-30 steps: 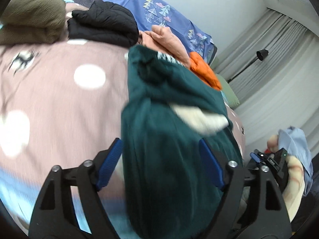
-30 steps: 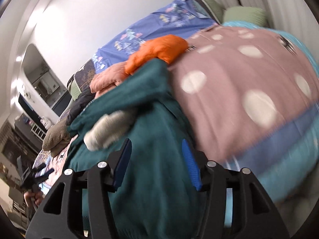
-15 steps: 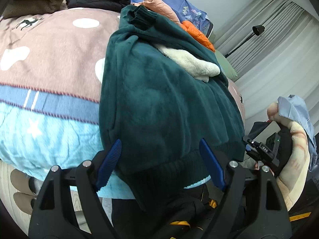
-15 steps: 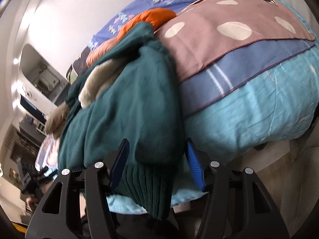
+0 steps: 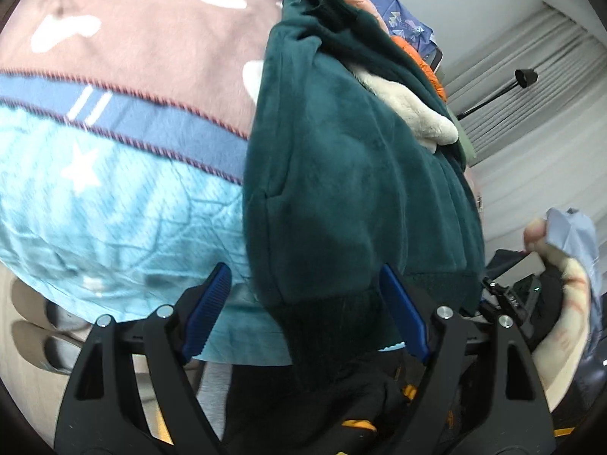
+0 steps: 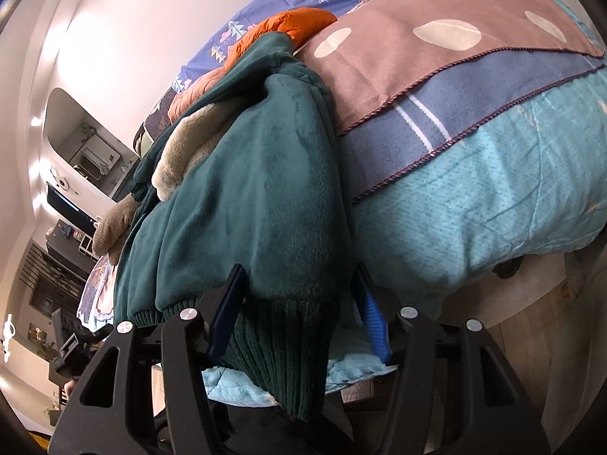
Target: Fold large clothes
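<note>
A large dark-green fleece garment (image 5: 353, 189) with a cream lining (image 5: 409, 113) lies lengthwise on the bed, its ribbed hem hanging over the near edge. My left gripper (image 5: 305, 314) stands open and wide in front of that hem; the hem fills the right part of the gap, and bedding shows beside the left pad. In the right wrist view the same garment (image 6: 258, 197) droops between the fingers of my right gripper (image 6: 299, 318). Its jaws are narrower, the hem brushes the left pad, and blue quilt shows before the right pad. The person's hand (image 5: 557, 284) holds the right gripper.
The bed carries a pink spotted blanket (image 5: 132, 38) over a light-blue quilt (image 5: 114, 208). An orange garment (image 6: 288, 24) and other clothes lie behind the green one. Slippers (image 5: 34, 303) sit on the floor at left, wooden floor (image 6: 531, 360) shows at right, and a lamp (image 5: 523, 77) stands by the curtains.
Both grippers have drawn back and sunk from above the bed to its near edge. The green garment's hem now hangs over the edge between the fingers. Jaw widths look unchanged.
</note>
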The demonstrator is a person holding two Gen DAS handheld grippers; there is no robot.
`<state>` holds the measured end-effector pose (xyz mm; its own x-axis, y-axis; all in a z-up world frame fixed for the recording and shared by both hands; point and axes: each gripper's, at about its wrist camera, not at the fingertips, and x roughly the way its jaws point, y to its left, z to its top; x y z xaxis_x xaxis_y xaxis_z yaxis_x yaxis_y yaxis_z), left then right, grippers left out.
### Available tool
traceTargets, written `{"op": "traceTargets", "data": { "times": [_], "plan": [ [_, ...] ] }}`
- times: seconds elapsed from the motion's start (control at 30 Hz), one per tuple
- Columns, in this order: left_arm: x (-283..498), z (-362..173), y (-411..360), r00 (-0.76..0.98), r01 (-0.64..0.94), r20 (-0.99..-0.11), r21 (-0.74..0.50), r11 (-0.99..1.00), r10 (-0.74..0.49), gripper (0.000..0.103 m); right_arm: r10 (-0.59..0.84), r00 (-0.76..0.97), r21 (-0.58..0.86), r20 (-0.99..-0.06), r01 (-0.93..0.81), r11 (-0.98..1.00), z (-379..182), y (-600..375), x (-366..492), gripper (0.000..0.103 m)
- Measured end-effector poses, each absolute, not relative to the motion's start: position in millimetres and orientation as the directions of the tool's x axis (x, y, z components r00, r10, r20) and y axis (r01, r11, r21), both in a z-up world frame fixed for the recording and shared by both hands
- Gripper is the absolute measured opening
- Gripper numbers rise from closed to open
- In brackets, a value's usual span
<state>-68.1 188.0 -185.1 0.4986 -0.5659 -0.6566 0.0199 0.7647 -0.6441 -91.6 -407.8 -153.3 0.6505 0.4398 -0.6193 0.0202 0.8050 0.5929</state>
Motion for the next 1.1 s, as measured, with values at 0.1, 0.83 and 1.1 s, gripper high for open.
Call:
{"op": "traceTargets", "data": {
  "times": [0.1, 0.83, 1.1],
  "plan": [
    [-69.9, -188.0, 181.9, 0.481, 0.035, -0.640, -0.669, 0.743, -0.599, 0.081, 0.438, 0.653, 0.591, -0.618, 0.018, 0.807, -152.4, -406.1, -91.6, 0.054],
    [-82.0, -150.9, 176.8, 0.463, 0.215, -0.409, -0.809, 0.547, -0.786, 0.015, 0.430, 0.670, 0.616, -0.605, 0.051, 0.786, -123.3, -407.5, -107.3, 0.027],
    [-80.0, -144.5, 173.9, 0.463, 0.213, -0.386, -0.825, 0.523, -0.798, 0.015, 0.432, 0.658, 0.592, -0.617, 0.027, 0.806, -107.8, -399.0, -116.3, 0.023]
  ]
}}
